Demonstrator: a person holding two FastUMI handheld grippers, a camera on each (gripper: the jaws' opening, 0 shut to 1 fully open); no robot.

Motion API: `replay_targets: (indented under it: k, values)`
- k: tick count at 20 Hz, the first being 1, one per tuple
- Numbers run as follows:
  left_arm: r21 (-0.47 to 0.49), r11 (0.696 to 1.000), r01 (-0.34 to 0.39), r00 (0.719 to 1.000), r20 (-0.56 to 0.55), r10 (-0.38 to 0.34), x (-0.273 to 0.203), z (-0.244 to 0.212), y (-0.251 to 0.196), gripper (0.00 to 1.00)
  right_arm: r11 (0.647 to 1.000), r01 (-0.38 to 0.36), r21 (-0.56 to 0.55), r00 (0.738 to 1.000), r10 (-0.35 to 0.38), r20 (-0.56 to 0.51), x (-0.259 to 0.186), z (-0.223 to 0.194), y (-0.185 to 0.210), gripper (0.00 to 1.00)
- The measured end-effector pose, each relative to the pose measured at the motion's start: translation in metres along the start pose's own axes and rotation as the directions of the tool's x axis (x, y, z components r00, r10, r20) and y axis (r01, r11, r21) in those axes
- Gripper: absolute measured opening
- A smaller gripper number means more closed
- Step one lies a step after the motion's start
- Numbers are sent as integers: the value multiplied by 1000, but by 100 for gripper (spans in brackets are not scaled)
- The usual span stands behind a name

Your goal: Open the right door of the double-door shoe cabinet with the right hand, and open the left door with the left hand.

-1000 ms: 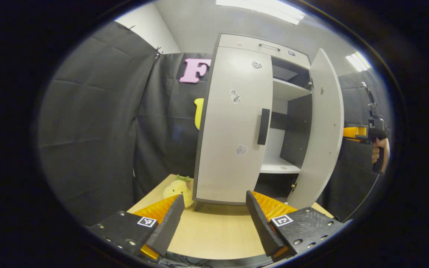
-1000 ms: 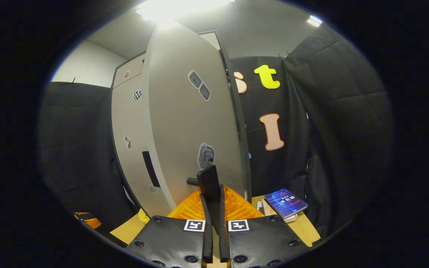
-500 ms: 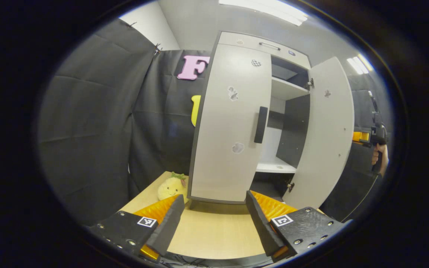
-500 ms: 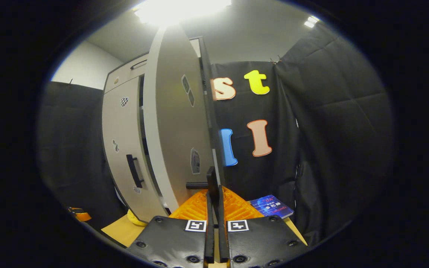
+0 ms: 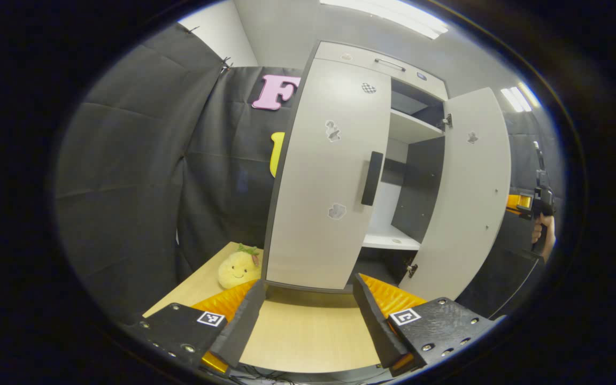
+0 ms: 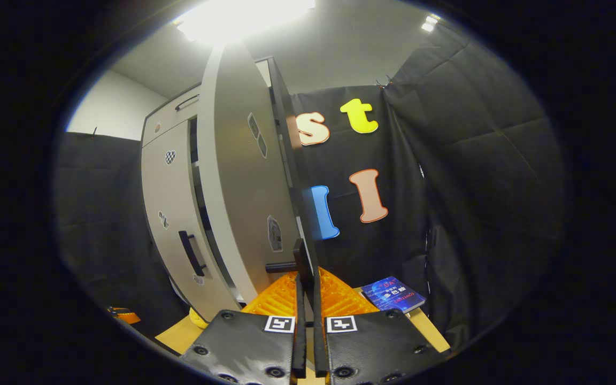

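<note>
Left gripper view: shoe cabinet (image 5: pixel 351 59) stands centre frame on a pale wood surface (image 5: pixel 308 337). Left door (image 5: pixel 324 182) shut, dark vertical handle (image 5: pixel 372 178) at its right edge. Right door (image 5: pixel 466 187) swung wide open, centre right. Inside, right half: white shelf (image 5: pixel 412 125) up high, another white shelf (image 5: pixel 391 238) lower down, both bare as far as can be seen; dark side panel between them. Narrow drawer front across the cabinet top. Yellow plush toy (image 5: pixel 237 269) on the surface at lower left, just beside the cabinet's left bottom corner. Left tool (image 5: pixel 308 310) at bottom centre, fingers spread wide, holding nothing, low in front of the left door and well apart from its handle. Far right edge of frame: a hand (image 5: pixel 540 235) holding the other tool beyond the open door.

Right gripper view: right tool (image 6: pixel 307 289) at bottom centre, fingers pressed together on the right door's handle (image 6: pixel 300 264), which sticks up between them. Right door (image 6: pixel 244 176) seen nearly edge-on, centre left; left door (image 6: pixel 169 198) farther left with its handle (image 6: pixel 190 253). Blue book (image 6: pixel 395 294) on the surface at lower right, near the tool.
</note>
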State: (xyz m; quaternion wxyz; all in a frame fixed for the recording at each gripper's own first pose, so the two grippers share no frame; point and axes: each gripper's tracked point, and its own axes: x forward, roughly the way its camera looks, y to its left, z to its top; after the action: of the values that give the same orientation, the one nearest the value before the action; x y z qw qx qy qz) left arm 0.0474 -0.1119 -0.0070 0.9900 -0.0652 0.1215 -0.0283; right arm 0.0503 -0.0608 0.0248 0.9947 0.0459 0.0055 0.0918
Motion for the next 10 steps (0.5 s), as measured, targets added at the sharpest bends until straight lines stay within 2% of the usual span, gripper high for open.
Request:
replay_targets:
  k: [3, 4, 5, 6, 10]
  values:
    - [34, 999, 14, 1000, 18, -15, 9, 12, -3, 94, 1000, 4, 17, 1000, -4, -2, -16, -5, 2, 7]
    - [54, 998, 21, 999, 29, -22, 14, 19, -6, 95, 1000, 12, 6, 1000, -12, -4, -22, -5, 1, 3]
    - [75, 997, 27, 999, 40, -30, 21, 26, -9, 95, 1000, 23, -6, 1000, -23, -8, -31, -5, 0, 3]
    - [93, 995, 37, 998, 49, -42, 28, 33, -14, 94, 999, 46, -27, 999, -46, -10, -41, -2, -8, 5]
    - [124, 987, 102, 989, 99, -114, 59, 66, -52, 95, 973, 210, -95, 978, -207, 42, -76, 28, -65, 0]
